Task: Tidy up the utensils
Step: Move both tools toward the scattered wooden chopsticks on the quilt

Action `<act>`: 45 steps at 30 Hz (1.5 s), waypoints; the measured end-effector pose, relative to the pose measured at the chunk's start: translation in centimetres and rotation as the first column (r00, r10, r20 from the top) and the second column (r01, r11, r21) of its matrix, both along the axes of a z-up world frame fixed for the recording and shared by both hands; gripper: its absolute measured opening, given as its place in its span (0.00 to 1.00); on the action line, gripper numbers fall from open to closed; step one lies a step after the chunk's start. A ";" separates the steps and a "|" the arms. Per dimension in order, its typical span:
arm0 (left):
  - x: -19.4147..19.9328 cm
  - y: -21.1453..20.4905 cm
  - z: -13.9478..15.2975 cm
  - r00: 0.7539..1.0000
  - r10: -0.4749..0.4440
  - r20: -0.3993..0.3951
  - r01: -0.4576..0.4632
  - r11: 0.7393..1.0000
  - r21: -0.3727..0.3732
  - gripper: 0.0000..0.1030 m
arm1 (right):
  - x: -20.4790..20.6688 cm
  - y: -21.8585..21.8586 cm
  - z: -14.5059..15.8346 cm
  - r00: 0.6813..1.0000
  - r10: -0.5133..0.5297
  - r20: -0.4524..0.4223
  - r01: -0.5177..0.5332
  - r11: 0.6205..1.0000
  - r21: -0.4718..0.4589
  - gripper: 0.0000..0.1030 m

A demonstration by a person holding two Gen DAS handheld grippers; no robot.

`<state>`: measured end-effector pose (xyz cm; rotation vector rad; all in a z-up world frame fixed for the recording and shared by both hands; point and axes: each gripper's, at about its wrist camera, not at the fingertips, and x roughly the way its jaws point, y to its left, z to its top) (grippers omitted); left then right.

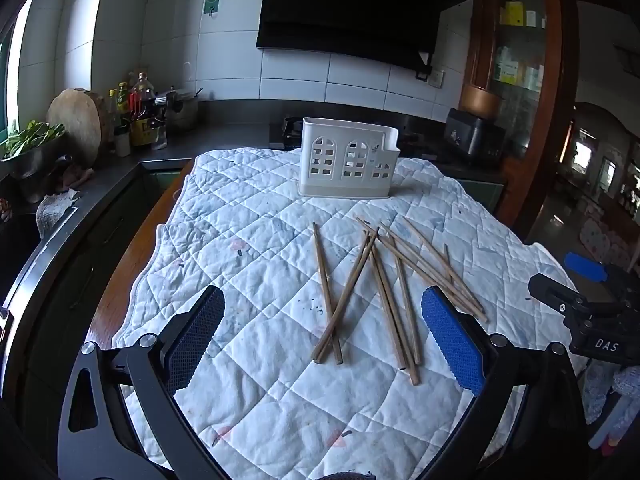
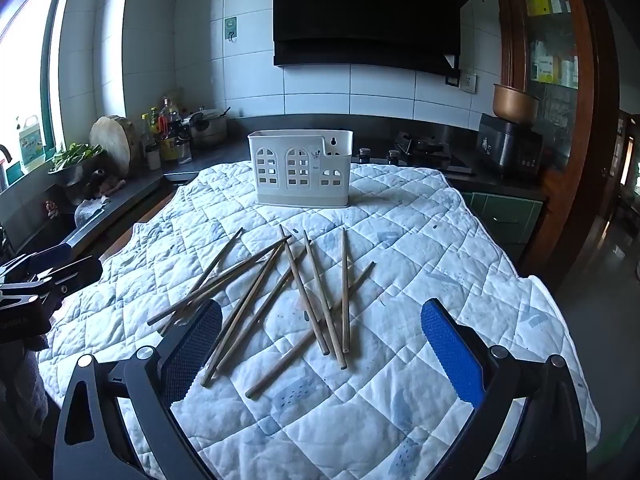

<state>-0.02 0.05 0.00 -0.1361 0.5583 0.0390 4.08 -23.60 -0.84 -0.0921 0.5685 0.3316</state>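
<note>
Left wrist view: left gripper (image 1: 324, 340) at lower frame, pads spread wide, holding nothing. Wooden chopsticks (image 1: 384, 292) lie scattered and crossed at centre on the quilted cloth (image 1: 248, 216). White utensil holder (image 1: 348, 162) upright at upper centre, apart from the chopsticks.

Right wrist view: right gripper (image 2: 322, 344) at lower frame, spread wide, empty; chopsticks (image 2: 280, 296) on the cloth between its pads

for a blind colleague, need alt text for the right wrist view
Wooden chopsticks lie scattered and crossed on a white quilted cloth, between the open right gripper and an upright white utensil holder beyond. A kitchen counter lies behind.
</note>
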 end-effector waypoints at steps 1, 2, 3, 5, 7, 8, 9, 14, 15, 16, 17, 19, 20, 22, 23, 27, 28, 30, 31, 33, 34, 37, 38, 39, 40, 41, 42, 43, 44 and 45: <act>0.0 0.0 0.0 1.000 -0.001 0.002 0.001 1.000 0.004 0.95 | 0.0 0.0 0.0 1.000 0.000 -0.001 0.000 1.000 0.002 0.94; -0.1 0.0 0.0 1.000 0.001 0.003 -0.001 1.000 0.004 0.95 | 0.0 0.0 0.0 1.000 0.000 0.002 0.000 1.000 0.000 0.94; -0.1 0.0 0.0 1.000 0.001 0.004 -0.001 1.000 0.004 0.95 | 0.0 0.0 0.0 1.000 0.000 -0.001 0.000 1.000 0.001 0.94; -0.1 0.1 0.0 1.000 0.004 0.006 -0.004 1.000 0.004 0.95 | -0.1 0.0 0.1 1.000 -0.001 0.002 0.001 1.000 0.001 0.94; -0.2 0.2 0.0 1.000 0.004 0.008 -0.004 1.000 0.003 0.95 | -0.1 -0.1 0.1 1.000 -0.001 0.002 0.001 1.000 0.004 0.94; -0.2 0.1 0.0 1.000 0.003 0.009 -0.003 1.000 0.003 0.95 | -0.1 -0.1 0.1 1.000 -0.002 0.003 0.002 1.000 0.002 0.94; -0.2 0.1 0.0 1.000 0.003 0.010 -0.003 1.000 0.005 0.95 | -0.1 -0.1 0.2 1.000 -0.002 0.004 0.002 1.000 0.002 0.94; -0.1 0.6 -0.4 1.000 -0.001 0.015 0.001 1.000 0.014 0.95 | -0.1 -0.2 0.2 1.000 0.000 0.002 0.000 1.000 0.008 0.94; -0.1 0.6 -0.4 1.000 -0.002 0.016 0.002 1.000 0.016 0.95 | -0.1 -0.2 0.3 1.000 0.000 0.001 0.000 1.000 0.010 0.94; -0.2 0.2 0.1 1.000 -0.002 0.019 0.002 1.000 0.017 0.95 | -0.2 -0.1 0.3 1.000 -0.001 0.002 0.001 1.000 0.008 0.94; -0.6 -0.1 0.9 0.999 0.003 0.034 -0.003 1.000 0.008 0.95 | -0.2 -0.2 0.3 1.000 -0.002 0.002 0.002 1.000 0.009 0.94; -0.7 -0.2 1.1 0.999 0.003 0.036 -0.003 1.000 0.009 0.95 | -0.2 -0.2 0.3 1.000 0.000 0.002 0.000 1.000 0.010 0.94; -0.6 -0.2 1.1 0.999 0.003 0.033 -0.003 1.000 0.007 0.95 | -0.2 -0.2 0.3 1.000 -0.001 0.002 0.000 1.000 0.011 0.94; -0.5 -0.2 1.0 1.000 0.003 0.020 -0.003 1.000 0.010 0.95 | -0.2 -0.2 0.4 1.000 0.000 0.004 0.000 1.000 0.009 0.94; -0.6 -0.3 1.1 1.000 0.003 0.020 -0.003 1.000 0.009 0.95 | -0.2 -0.3 0.3 1.000 0.000 0.003 -0.001 1.000 0.012 0.94; -0.4 -0.2 1.0 1.000 0.002 0.002 -0.002 1.000 0.010 0.95 | -0.2 -0.2 0.3 1.000 0.001 0.001 -0.001 1.000 0.012 0.94; -0.5 -0.2 1.1 1.000 0.002 0.000 -0.002 1.000 0.010 0.95 | -0.2 -0.2 0.3 1.000 -0.001 0.004 0.001 1.000 0.010 0.94; -0.5 -0.2 1.3 1.000 0.003 -0.008 -0.003 1.000 0.012 0.95 | -0.2 -0.2 0.3 1.000 0.001 0.003 -0.001 1.000 0.013 0.94; -0.5 -0.2 1.4 1.000 0.003 -0.007 -0.003 1.000 0.012 0.95 | -0.2 -0.2 0.3 1.000 0.001 0.004 -0.001 1.000 0.013 0.94; -0.6 -0.1 1.4 1.000 0.003 0.002 -0.003 1.000 0.007 0.95 | -0.2 -0.2 0.5 1.000 0.001 0.006 -0.001 1.000 0.015 0.94; -0.6 -0.1 1.5 1.000 0.002 0.005 -0.002 1.000 0.006 0.95 | -0.3 -0.3 0.6 1.000 0.001 0.007 -0.001 1.000 0.018 0.94; -0.6 -0.1 1.8 1.000 0.002 0.004 -0.002 1.000 0.006 0.95 | -0.3 -0.3 0.6 1.000 0.002 0.007 -0.002 1.000 0.019 0.94; -0.6 -0.1 1.8 1.000 0.001 0.003 -0.001 1.000 0.004 0.95 | -0.3 -0.3 0.7 1.000 0.002 0.006 -0.002 1.000 0.020 0.94; -0.6 -0.1 1.9 1.000 0.001 0.002 -0.001 1.000 0.004 0.95 | -0.3 -0.3 0.7 1.000 0.003 0.007 -0.003 1.000 0.019 0.94; -0.6 -0.1 2.0 1.000 0.002 0.003 -0.002 1.000 0.005 0.95 | -0.3 -0.3 0.7 1.000 0.003 0.007 -0.003 1.000 0.019 0.94; -0.6 -0.1 1.9 1.000 0.002 0.003 -0.002 1.000 0.005 0.95 | -0.3 -0.3 0.7 1.000 0.003 0.007 -0.003 1.000 0.020 0.94; -0.6 -0.1 1.9 1.000 0.001 0.003 -0.001 1.000 0.004 0.95 | -0.4 -0.3 0.7 1.000 0.004 0.006 -0.004 1.000 0.020 0.94; -0.6 -0.1 2.1 1.000 0.001 0.003 -0.001 1.000 0.005 0.95 | -0.4 -0.3 0.7 1.000 0.005 0.006 -0.005 1.000 0.020 0.94; -0.6 -0.1 2.2 1.000 0.001 0.003 -0.001 1.000 0.007 0.95 | -0.4 -0.2 0.7 1.000 0.005 0.006 -0.005 1.000 0.019 0.94; -0.6 0.0 2.2 1.000 0.002 0.003 -0.002 1.000 0.006 0.95 | -0.3 -0.2 0.8 1.000 0.005 0.005 -0.005 1.000 0.020 0.94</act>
